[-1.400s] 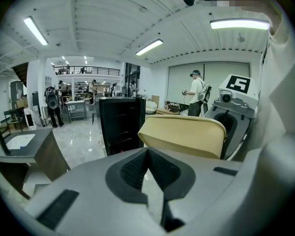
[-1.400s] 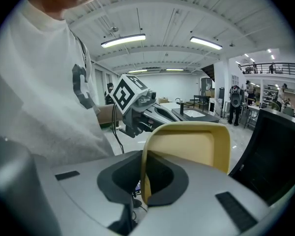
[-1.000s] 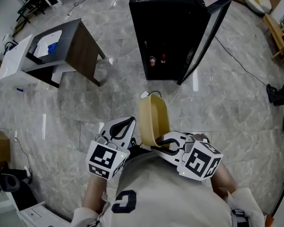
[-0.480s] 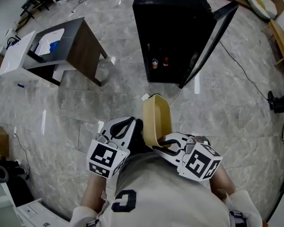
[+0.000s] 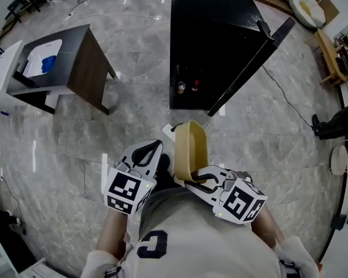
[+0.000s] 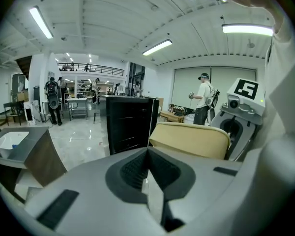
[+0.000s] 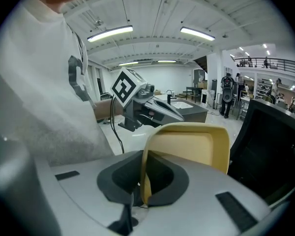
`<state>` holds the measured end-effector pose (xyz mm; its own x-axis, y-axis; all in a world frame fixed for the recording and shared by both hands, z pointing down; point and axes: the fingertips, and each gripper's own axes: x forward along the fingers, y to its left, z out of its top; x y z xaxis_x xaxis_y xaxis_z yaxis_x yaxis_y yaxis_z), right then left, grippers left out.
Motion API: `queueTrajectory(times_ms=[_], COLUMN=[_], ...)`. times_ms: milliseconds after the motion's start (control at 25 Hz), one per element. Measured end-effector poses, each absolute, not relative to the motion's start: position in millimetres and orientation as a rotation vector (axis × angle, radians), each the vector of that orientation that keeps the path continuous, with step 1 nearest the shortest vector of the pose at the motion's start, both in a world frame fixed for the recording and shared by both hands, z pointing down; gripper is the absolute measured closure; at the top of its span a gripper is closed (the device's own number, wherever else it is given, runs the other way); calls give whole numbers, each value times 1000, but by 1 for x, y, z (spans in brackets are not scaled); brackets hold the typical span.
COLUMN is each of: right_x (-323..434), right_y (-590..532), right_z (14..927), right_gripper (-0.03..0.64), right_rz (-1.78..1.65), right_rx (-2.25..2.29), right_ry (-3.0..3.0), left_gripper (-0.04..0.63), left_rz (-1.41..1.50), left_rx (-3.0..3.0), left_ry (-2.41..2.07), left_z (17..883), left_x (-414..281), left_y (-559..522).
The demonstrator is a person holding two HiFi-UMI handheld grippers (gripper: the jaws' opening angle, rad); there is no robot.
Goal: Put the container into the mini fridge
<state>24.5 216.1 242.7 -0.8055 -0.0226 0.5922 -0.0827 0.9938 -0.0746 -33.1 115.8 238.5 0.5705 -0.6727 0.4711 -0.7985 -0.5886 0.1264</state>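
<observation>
Smooth tan plastic container [image 5: 190, 146], a rounded tub, is clamped by its rim in the right claw [image 5: 191, 181]. Left claw [image 5: 152, 149] is closed, empty. Boxy black mini fridge [image 5: 211, 33] stands at 12 o'clock, door [image 5: 252, 62] open; dark bench [image 5: 84, 62] at 10 o'clock.

Entry: mini fridge [image 5: 214, 33], far side cut off by the upper edge; two small items [image 5: 181, 87] recorded inside (too small to be identified).

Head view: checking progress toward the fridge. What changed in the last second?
The person has walked closer to the black mini fridge, which looms larger; the dark wooden table shifted left in view. Unchanged: the right gripper stays shut on the rim of the tan plastic container, the left gripper shut and empty beside it.
</observation>
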Motion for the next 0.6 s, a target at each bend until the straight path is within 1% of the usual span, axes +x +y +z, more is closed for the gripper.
queueTrajectory(times_ms=[320, 600], right_x=[-26, -48], right_y=[155, 124], right_z=[246, 250], right_gripper=[586, 586], right_rz=[136, 159], right_rx=[129, 182], right_ry=[-2438, -2385], left_gripper=[538, 538], left_rz=[537, 532], left_rx=[2458, 2447], left_ry=[-1140, -1074], left_z=[253, 268], left_x=[-89, -119], left_y=[58, 22])
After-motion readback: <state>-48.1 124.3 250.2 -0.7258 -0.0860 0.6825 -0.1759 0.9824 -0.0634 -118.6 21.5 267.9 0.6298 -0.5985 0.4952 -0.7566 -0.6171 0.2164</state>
